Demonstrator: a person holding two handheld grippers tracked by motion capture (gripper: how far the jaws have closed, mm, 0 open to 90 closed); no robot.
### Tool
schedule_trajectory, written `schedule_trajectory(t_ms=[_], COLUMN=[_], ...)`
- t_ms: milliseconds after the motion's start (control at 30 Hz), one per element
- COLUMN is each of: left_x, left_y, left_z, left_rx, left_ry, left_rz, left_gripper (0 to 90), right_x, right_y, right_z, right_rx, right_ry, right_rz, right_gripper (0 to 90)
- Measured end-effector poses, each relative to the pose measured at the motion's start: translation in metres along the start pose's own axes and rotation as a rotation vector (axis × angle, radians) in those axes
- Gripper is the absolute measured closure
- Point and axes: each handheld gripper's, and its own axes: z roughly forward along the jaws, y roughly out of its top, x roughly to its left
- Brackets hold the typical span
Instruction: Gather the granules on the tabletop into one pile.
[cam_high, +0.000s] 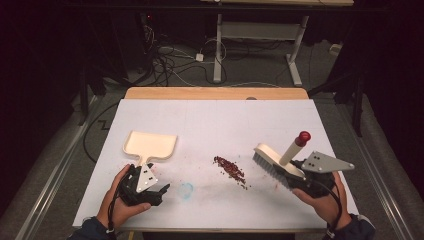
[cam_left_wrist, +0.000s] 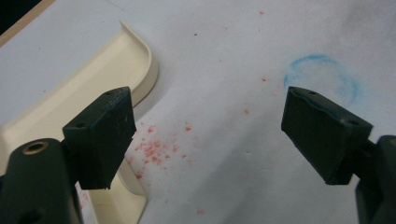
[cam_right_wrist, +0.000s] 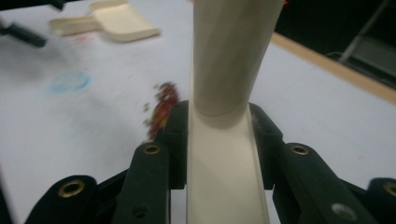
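A cream dustpan (cam_high: 150, 144) lies flat on the white sheet at the left, its handle toward the person. My left gripper (cam_high: 150, 181) rests just behind that handle, open, with nothing between its jaws; in the left gripper view (cam_left_wrist: 212, 126) the dustpan (cam_left_wrist: 107, 70) lies beside the left jaw. My right gripper (cam_high: 295, 176) is shut on the back of a cream brush (cam_high: 276, 161) with grey bristles and a red-tipped handle (cam_high: 302, 137). A small pile of red crumbs (cam_high: 230, 169) lies between dustpan and brush. In the right gripper view (cam_right_wrist: 220, 123) the brush handle (cam_right_wrist: 231, 51) rises upward, crumbs (cam_right_wrist: 163, 107) beyond it.
A blue ring mark (cam_high: 186, 190) is drawn on the sheet near the left gripper, with faint red specks (cam_left_wrist: 154, 149) around it. The table's wooden far edge (cam_high: 215, 93) shows behind the sheet. Cables and desk legs (cam_high: 218, 50) stand on the floor beyond.
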Motion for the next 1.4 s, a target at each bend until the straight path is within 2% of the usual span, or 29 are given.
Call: schedule_trajectory(t_ms=[67,133,200,367,467,533,733,1067,1233,1400], left_x=[0.000,0.000,-0.001,-0.001,-0.001,-0.001,-0.003,-0.004,-0.004,-0.005], left_y=[0.001,0.001,0.001,0.002,0.002,0.001,0.002,0.002,0.002,0.001], left_z=[0.000,0.001,0.002,0.002,0.002,0.002,0.003,0.005,0.005,0.006], left_rx=[0.004,0.004,0.004,0.004,0.001,0.004,0.010,0.017,0.017,0.025], left_ry=[0.000,-0.001,-0.002,-0.003,-0.005,-0.005,-0.007,-0.009,-0.011,-0.016], left_rz=[0.003,0.004,0.002,0.008,0.009,0.009,0.015,0.024,0.023,0.031], left_gripper=[16.9,17.0,17.0,17.0,17.0,17.0,17.0,17.0,17.0,17.0], right_x=[0.004,0.010,0.014,0.021,0.024,0.023,0.019,0.016,0.012,0.011], right_y=[-0.007,-0.013,-0.018,-0.027,-0.029,-0.029,-0.024,-0.007,0.001,0.009], right_z=[-0.005,-0.009,-0.011,-0.006,0.003,0.009,0.027,0.057,0.073,0.079], right_rx=[0.038,0.070,0.091,0.139,0.167,0.165,0.148,0.147,0.139,0.141], right_ry=[0.053,0.086,0.131,0.205,0.209,0.220,0.202,0.208,0.214,0.231], right_rz=[-0.017,-0.040,-0.040,-0.034,-0.050,-0.043,-0.043,-0.079,-0.075,-0.075], right_gripper=[66.9,66.9,66.9,66.9,66.9,66.9,66.9,66.9,66.9,66.9])
